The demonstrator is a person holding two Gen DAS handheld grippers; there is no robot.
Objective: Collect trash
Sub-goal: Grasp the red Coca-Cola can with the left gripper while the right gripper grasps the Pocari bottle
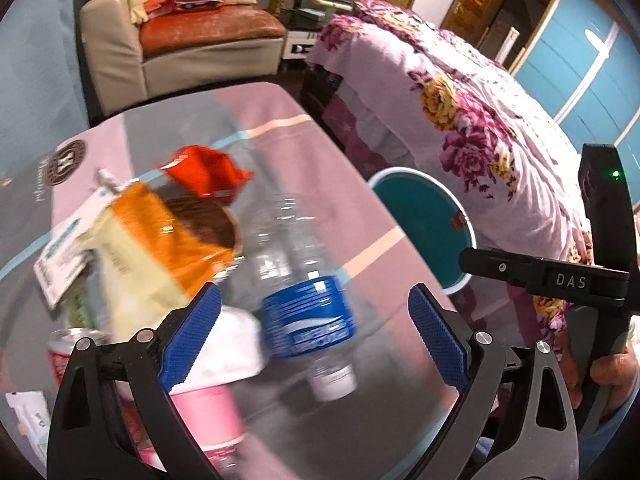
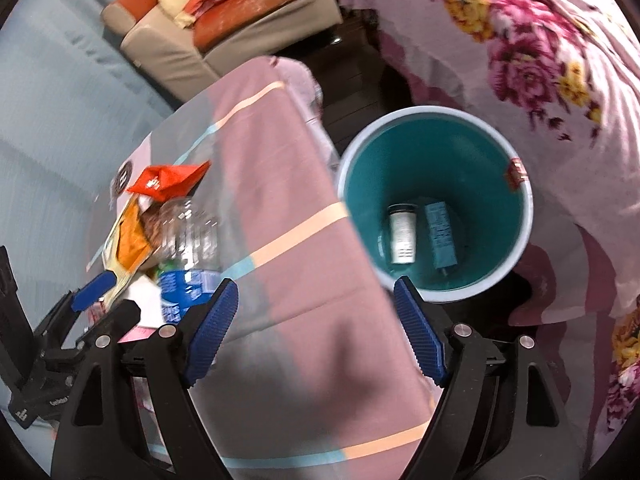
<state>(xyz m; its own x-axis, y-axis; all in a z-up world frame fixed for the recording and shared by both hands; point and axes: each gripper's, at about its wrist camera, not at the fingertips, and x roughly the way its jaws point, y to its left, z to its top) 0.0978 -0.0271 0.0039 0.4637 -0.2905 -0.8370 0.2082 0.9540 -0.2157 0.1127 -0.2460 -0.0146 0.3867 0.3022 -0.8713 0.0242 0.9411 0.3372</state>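
Trash is piled on a table with a pink and grey cloth (image 1: pixel 304 136): a clear plastic bottle with a blue label (image 1: pixel 306 312), an orange and yellow snack bag (image 1: pixel 160 248), a red wrapper (image 1: pixel 204 172), a red can (image 1: pixel 66 350), a pink cup (image 1: pixel 208 412) and white tissue (image 1: pixel 236 336). My left gripper (image 1: pixel 314 336) hangs open above the bottle, its pads clear of it. My right gripper (image 2: pixel 316 332) is open and empty over the table's right edge. Beside the table stands a teal bin (image 2: pixel 440 152) holding a small jar (image 2: pixel 402 236) and a teal box (image 2: pixel 440 236).
A bed with a floral pink cover (image 1: pixel 460 92) runs along the right, close behind the bin. An armchair (image 1: pixel 180 40) with packets on it stands at the back. A hand (image 1: pixel 612 368) holds the right gripper's handle. A paper slip (image 1: pixel 60 264) lies at the table's left.
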